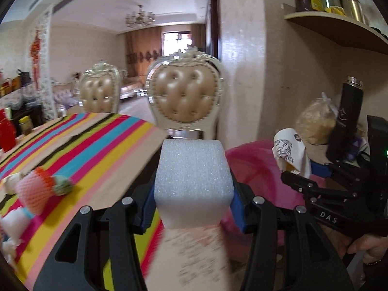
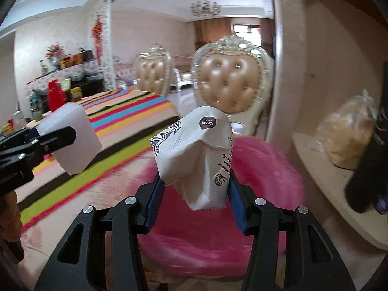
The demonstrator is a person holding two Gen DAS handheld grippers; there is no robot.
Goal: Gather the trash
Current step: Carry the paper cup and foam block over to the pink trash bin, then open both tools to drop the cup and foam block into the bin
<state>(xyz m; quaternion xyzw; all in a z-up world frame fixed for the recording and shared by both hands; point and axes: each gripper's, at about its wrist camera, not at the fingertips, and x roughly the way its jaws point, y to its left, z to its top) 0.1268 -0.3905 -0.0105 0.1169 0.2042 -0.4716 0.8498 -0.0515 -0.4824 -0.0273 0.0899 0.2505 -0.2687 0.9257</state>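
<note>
My left gripper (image 1: 192,206) is shut on a white foam block (image 1: 192,177) and holds it above the table's right edge; the block also shows in the right wrist view (image 2: 72,138). My right gripper (image 2: 194,194) is shut on a crumpled white paper cup with black print (image 2: 196,152), held over a pink fluffy seat cushion (image 2: 262,184). The cup also shows in the left wrist view (image 1: 289,152), to the right of the foam. Several foam fruit nets (image 1: 36,191) lie on the striped tablecloth (image 1: 92,145) at the left.
Two padded gold chairs (image 1: 186,97) stand behind the table. A wall shelf at the right holds a bagged loaf (image 2: 349,133) and a black flask (image 1: 346,118). Red boxes (image 2: 57,95) stand at the table's far end.
</note>
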